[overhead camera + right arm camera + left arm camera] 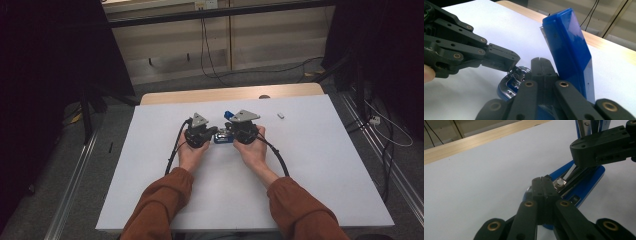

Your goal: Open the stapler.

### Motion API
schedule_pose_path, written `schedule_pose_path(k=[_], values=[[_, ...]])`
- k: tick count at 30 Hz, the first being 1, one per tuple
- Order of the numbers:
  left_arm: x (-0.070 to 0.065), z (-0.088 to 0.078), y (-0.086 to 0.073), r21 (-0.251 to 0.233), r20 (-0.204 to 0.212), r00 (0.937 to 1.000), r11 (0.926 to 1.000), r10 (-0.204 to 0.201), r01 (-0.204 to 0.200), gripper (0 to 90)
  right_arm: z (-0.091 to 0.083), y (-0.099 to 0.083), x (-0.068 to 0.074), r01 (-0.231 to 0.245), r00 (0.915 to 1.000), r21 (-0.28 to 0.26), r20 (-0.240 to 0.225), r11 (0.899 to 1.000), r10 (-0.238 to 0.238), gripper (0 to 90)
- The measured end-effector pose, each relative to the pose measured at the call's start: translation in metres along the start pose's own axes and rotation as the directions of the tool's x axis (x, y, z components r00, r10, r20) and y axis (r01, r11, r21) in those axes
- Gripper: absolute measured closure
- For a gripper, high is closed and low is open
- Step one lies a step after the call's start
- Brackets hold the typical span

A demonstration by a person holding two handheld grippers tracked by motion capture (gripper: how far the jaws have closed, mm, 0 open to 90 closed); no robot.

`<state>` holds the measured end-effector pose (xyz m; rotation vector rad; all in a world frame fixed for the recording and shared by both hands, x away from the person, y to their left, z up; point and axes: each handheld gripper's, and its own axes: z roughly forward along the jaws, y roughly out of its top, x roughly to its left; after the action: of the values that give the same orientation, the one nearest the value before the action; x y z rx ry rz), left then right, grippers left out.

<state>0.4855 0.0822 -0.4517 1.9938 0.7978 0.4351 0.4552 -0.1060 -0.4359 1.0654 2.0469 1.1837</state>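
Observation:
A blue stapler (222,136) lies opened near the middle of the white table (300,165), between my two grippers. Its blue lid (569,47) stands tilted upward, and the base with its metal rail (586,182) lies flat. My left gripper (541,180) is shut, its tips at the rail's near end beside a small white piece. My right gripper (539,60) is shut too, low over the base just left of the raised lid. In the right gripper view the left gripper's fingers (501,58) touch the shiny metal front of the base (520,72). I see nothing pinched in either.
A small white object (281,115) lies on the table to the right of the grippers. A wooden strip (230,93) runs along the far edge. Cables cross the floor beyond and to the right; dark stands flank the table.

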Motion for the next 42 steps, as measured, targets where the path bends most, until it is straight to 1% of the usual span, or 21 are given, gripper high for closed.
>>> schedule_pose_path(k=[4, 6, 8, 9, 11, 12, 14, 15, 24, 30, 31, 35, 39, 42], values=[[0.0, 0.0, 0.0, 0.0, -0.003, 1.0, 1.0, 0.003, -0.003, 90.0, -0.001, 0.0, 0.0, 0.0, 1.0, -0.002, 0.005, 1.0, 0.0, 90.0], [0.0, 0.0, 0.0, -0.003, -0.001, 1.0, 1.0, 0.003, -0.003, 90.0, -0.003, 0.001, 0.0, -0.002, 0.9997, -0.009, 0.024, 1.0, 0.002, 90.0], [-0.001, 0.0, 0.0, -0.003, -0.002, 1.0, 1.0, 0.005, -0.005, 90.0, -0.004, 0.001, -0.004, -0.023, 0.9996, -0.016, 0.018, 1.0, 0.023, 90.0], [-0.001, 0.0, 0.0, -0.003, -0.001, 1.0, 1.0, 0.005, -0.005, 90.0, -0.005, 0.001, -0.004, -0.023, 0.9993, -0.018, 0.028, 1.0, 0.023, 90.0], [-0.001, 0.0, 0.0, -0.001, -0.005, 0.9999, 1.0, 0.01, -0.01, 90.0, -0.007, 0.001, -0.006, -0.026, 0.9994, -0.015, 0.022, 1.0, 0.027, 90.0], [-0.001, 0.0, 0.0, -0.001, -0.005, 1.0, 1.0, 0.008, -0.008, 90.0, -0.007, 0.001, -0.006, -0.021, 0.9992, -0.018, 0.033, 1.0, 0.021, 90.0], [-0.001, 0.0, 0.0, -0.001, -0.007, 0.9999, 0.9999, 0.011, -0.011, 90.0, -0.008, 0.001, -0.007, -0.031, 0.9991, -0.019, 0.028, 0.999, 0.031, 90.0], [-0.001, 0.0, 0.0, -0.001, -0.006, 0.9999, 0.9999, 0.011, -0.011, 90.0, -0.009, 0.001, -0.007, -0.029, 0.9988, -0.023, 0.038, 0.999, 0.03, 90.0], [-0.001, 0.0, -0.001, -0.006, -0.003, 0.9999, 0.9998, 0.016, -0.016, 90.0, -0.01, 0.001, -0.008, -0.037, 0.9986, -0.027, 0.038, 0.999, 0.038, 90.0], [-0.001, 0.0, -0.001, -0.007, -0.007, 0.9998, 0.9998, 0.016, -0.016, 90.0, -0.01, 0.0, -0.007, -0.042, 0.9981, -0.031, 0.044, 0.999, 0.044, 90.0], [-0.001, 0.0, -0.001, -0.008, -0.008, 0.9999, 0.9999, 0.015, -0.015, 90.0, -0.01, 0.0, -0.007, -0.042, 0.9976, -0.032, 0.053, 0.999, 0.044, 90.0], [-0.002, 0.0, -0.001, -0.008, -0.007, 0.9999, 0.9999, 0.014, -0.014, 90.0, -0.013, 0.0, -0.01, -0.05, 0.9964, -0.039, 0.067, 0.998, 0.053, 90.0], [-0.002, 0.0, -0.001, -0.009, -0.009, 0.9998, 0.9998, 0.015, -0.015, 90.0, -0.014, 0.0, -0.013, -0.054, 0.9961, -0.041, 0.068, 0.998, 0.057, 90.0], [-0.002, 0.0, -0.002, -0.011, -0.007, 0.9999, 0.9998, 0.014, -0.014, 90.0, -0.014, 0.0, -0.012, -0.057, 0.9958, -0.041, 0.07, 0.998, 0.059, 90.0]])
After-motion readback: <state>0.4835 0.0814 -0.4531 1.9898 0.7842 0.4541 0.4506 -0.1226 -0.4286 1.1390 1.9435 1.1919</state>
